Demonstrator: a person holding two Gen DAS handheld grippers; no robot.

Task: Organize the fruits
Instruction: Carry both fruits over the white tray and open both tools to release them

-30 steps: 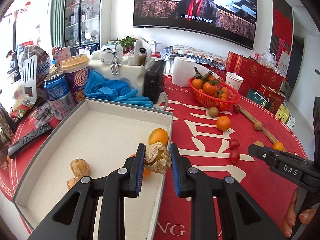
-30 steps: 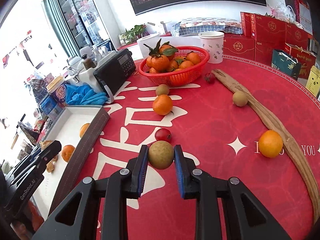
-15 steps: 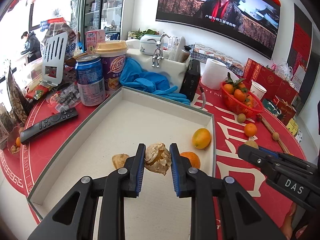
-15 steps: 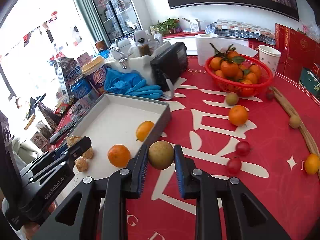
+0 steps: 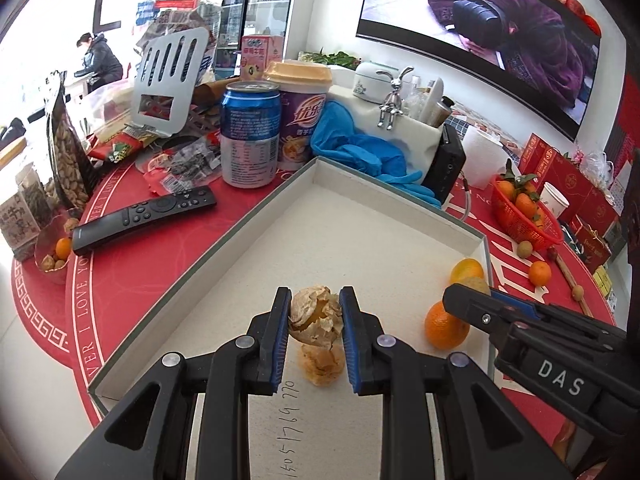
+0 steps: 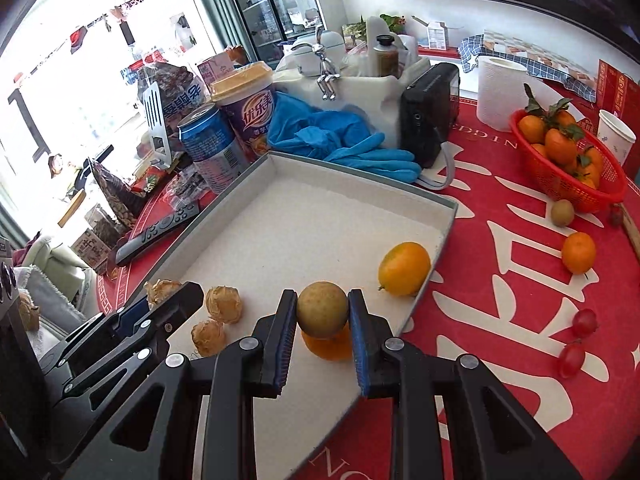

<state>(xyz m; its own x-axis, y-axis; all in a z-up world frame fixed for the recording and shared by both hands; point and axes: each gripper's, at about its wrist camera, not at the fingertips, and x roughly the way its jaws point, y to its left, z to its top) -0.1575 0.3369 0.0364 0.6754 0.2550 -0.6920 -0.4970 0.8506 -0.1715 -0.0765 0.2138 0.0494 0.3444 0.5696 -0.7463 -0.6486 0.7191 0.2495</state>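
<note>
My left gripper (image 5: 314,316) is shut on a papery husked ground cherry (image 5: 315,314) and holds it over the grey tray (image 5: 360,216), just above another husked one (image 5: 321,362). My right gripper (image 6: 322,316) is shut on a tan-brown round fruit (image 6: 322,309) over the tray's near right part, above an orange (image 6: 326,346). A yellow-orange citrus (image 6: 404,269) lies by the tray's right wall (image 6: 436,256). Two husked cherries (image 6: 222,304) lie in the tray next to the left gripper's fingers (image 6: 168,308). The right gripper's fingers (image 5: 472,304) reach in beside an orange (image 5: 445,326).
A red basket of oranges (image 6: 568,160), a kiwi (image 6: 562,212), a loose orange (image 6: 578,252) and two cherry tomatoes (image 6: 576,340) are on the red cloth at right. A can (image 5: 250,136), cup (image 5: 298,112), remote (image 5: 144,218), blue gloves (image 5: 360,156) and radio (image 5: 448,168) crowd the tray's far side.
Both grippers have moved left and further in over the tray, each still holding its fruit. The left one now hangs directly over a husked cherry, the right one over an orange.
</note>
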